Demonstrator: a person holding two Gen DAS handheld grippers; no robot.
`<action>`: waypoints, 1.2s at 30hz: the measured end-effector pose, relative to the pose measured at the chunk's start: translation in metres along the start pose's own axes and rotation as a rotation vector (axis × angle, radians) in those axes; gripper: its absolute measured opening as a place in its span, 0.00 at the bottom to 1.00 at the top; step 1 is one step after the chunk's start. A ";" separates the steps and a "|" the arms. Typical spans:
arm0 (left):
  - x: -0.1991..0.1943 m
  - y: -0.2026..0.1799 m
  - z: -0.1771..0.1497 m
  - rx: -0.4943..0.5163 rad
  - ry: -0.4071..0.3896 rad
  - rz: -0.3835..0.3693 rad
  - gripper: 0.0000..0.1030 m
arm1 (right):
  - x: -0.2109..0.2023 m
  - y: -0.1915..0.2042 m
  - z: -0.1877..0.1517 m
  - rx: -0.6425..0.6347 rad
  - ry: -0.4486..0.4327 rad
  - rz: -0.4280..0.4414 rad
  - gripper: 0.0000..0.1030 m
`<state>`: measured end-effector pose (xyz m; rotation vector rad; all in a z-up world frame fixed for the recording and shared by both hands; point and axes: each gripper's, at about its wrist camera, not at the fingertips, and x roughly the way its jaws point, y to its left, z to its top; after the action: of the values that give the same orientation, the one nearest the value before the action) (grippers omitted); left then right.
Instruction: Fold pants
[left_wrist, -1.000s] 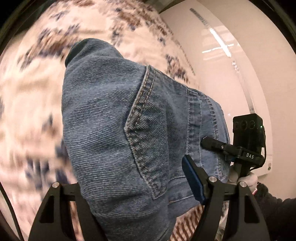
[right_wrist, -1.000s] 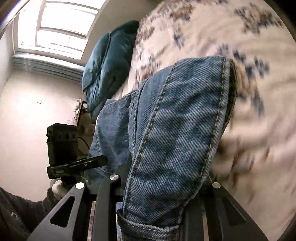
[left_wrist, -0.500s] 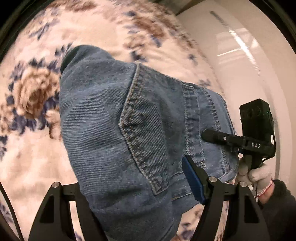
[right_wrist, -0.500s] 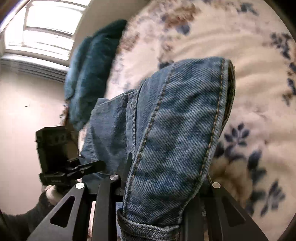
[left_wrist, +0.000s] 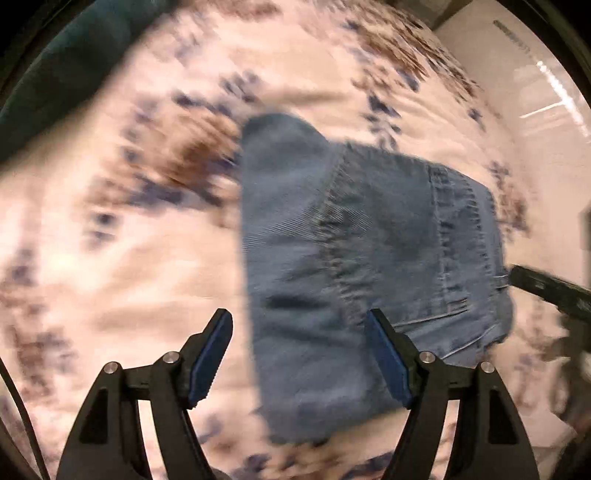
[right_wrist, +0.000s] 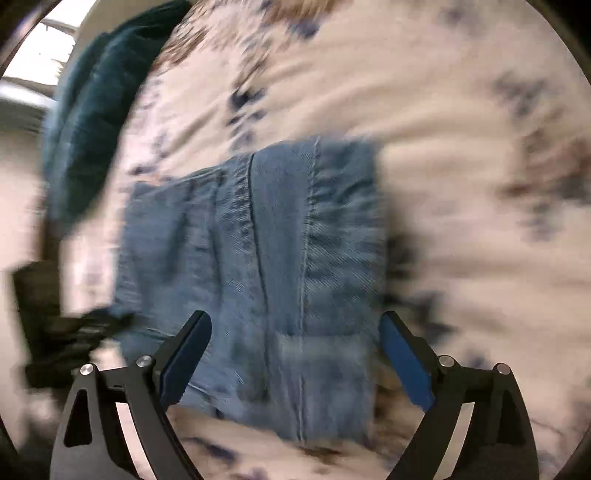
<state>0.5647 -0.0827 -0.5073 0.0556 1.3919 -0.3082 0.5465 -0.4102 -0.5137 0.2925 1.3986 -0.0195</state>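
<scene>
The blue denim pants (left_wrist: 354, 258) lie folded in a compact block on the floral bedspread (left_wrist: 110, 258), a back pocket seam facing up. My left gripper (left_wrist: 299, 354) hovers over their near left part with its jaws opening; the blue pads (left_wrist: 210, 354) stand apart and press on nothing. In the right wrist view the same pants (right_wrist: 258, 266) lie flat under my right gripper (right_wrist: 295, 358), whose jaws are opening wide and straddle the denim without touching it. Both views are blurred by motion.
A dark teal cushion (right_wrist: 96, 110) rests at the bed's far left, also seen as a teal cushion (left_wrist: 55, 74). A pale wall (left_wrist: 546, 110) borders the bed on the right. The other hand-held gripper (left_wrist: 554, 291) shows at the frame's edge.
Both grippers were shut on the hanging denim; now both have let go and opened. The pants have dropped onto the bedspread, and both cameras have tilted down towards it.
</scene>
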 end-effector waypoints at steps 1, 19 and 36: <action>-0.012 -0.004 -0.002 0.014 -0.020 0.035 0.73 | -0.022 0.006 -0.012 0.008 -0.045 -0.105 0.91; -0.324 -0.088 -0.100 0.026 -0.237 0.114 0.87 | -0.386 0.125 -0.198 0.055 -0.364 -0.238 0.91; -0.527 -0.119 -0.224 0.045 -0.470 0.160 0.87 | -0.611 0.187 -0.341 -0.002 -0.544 -0.178 0.91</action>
<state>0.2440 -0.0520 -0.0192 0.1230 0.9082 -0.2025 0.1429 -0.2534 0.0674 0.1430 0.8795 -0.2284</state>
